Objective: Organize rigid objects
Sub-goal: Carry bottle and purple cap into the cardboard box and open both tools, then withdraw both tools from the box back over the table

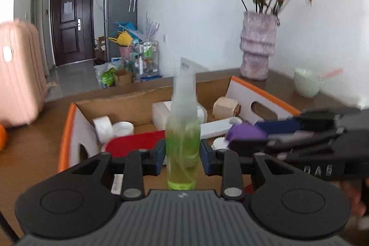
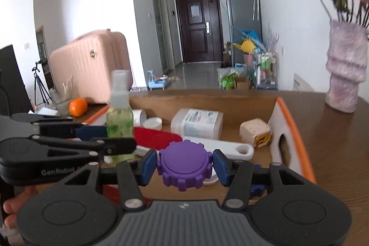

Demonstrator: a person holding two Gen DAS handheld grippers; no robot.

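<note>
Left gripper [image 1: 183, 157] jaws clamp a green spray bottle [image 1: 183, 144]; right gripper [image 2: 185, 165] jaws clamp a purple cap [image 2: 185, 165] above the cardboard box [image 2: 297, 130]

Premises: a home. Beyond the table [image 2: 334, 130] stand a dark entrance door [image 2: 197, 24], a refrigerator [image 2: 242, 15] beside it, and a pink suitcase [image 2: 92, 70].
</note>
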